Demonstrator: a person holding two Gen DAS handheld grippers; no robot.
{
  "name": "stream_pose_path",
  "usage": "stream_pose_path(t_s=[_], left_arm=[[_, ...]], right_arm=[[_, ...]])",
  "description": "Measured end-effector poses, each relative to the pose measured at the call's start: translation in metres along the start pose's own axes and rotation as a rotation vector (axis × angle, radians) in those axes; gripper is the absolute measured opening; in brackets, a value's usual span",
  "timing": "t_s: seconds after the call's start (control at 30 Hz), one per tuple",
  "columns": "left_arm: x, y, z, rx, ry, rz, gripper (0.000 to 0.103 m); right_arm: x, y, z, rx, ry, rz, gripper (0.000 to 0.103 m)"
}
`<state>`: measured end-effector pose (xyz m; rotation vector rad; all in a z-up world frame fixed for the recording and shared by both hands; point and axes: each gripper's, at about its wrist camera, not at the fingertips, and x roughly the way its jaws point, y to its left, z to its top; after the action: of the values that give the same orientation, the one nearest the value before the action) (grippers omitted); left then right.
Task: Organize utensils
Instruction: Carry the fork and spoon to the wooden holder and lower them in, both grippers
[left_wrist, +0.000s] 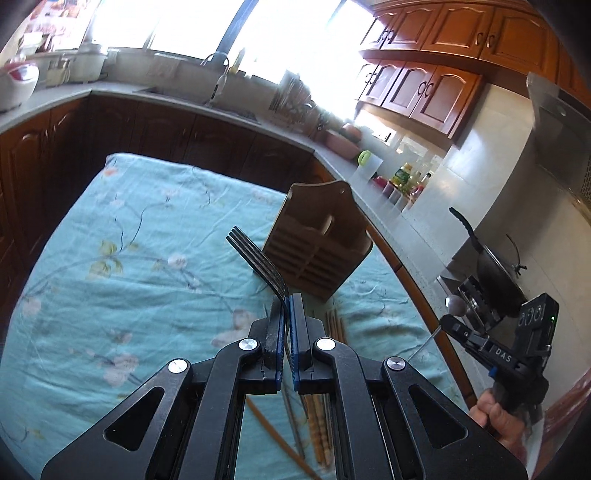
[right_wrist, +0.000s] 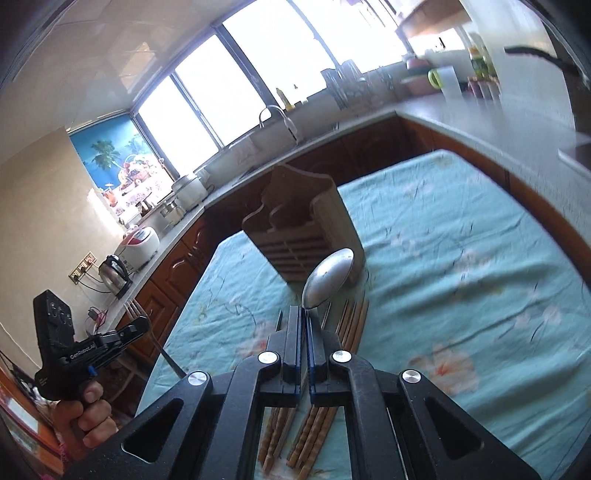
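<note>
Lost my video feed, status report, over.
Left gripper shut on fork. Right gripper shut on spoon. Wooden holder ahead, path unobstructed. Chopsticks on cloth.

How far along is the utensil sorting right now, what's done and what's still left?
Done: nothing obvious; the wooden holder shows no utensils sticking out, though its inside is mostly hidden. In hand: the left gripper is shut on a fork, and the right gripper is shut on a spoon, both lifted above the cloth. Left: dropping both in, then the chopsticks lying on the tablecloth.
</note>
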<state>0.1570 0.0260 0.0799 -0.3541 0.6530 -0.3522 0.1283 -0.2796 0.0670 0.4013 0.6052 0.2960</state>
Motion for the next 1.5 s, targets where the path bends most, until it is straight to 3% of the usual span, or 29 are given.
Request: stream_pose_path(t_s=[0.4,0.73,0.93,1.13,1.37,1.5], left_arm=[[0.031,-0.033,0.07,0.084,-0.113,-0.006,0.002],[0.102,-0.047,0.144,0.144,-0.205,0.039,0.002],[0.151,-0.042,0.139,0.187,-0.191,0.056,0.002],[0.183,-0.037,0.111,0.234,-0.123,0.094,0.002],[0.198,-0.03,0.091,0.226,-0.052,0.092,0.002],[0.2,-0.03,0.089,0.224,-0.037,0.075,0.002]], right_arm=[[0.003,0.021,0.067,-0.119,-0.207,-0.072,0.002],[0.045,0.048,0.135,-0.256,-0.348,-0.142,0.002],[0.095,0.053,0.126,-0.347,-0.286,-0.175,0.002],[0.129,0.031,0.105,-0.312,-0.182,-0.152,0.002],[0.151,0.01,0.089,-0.274,-0.076,-0.134,0.002],[0.154,0.0,0.089,-0.24,-0.062,-0.118,0.002]])
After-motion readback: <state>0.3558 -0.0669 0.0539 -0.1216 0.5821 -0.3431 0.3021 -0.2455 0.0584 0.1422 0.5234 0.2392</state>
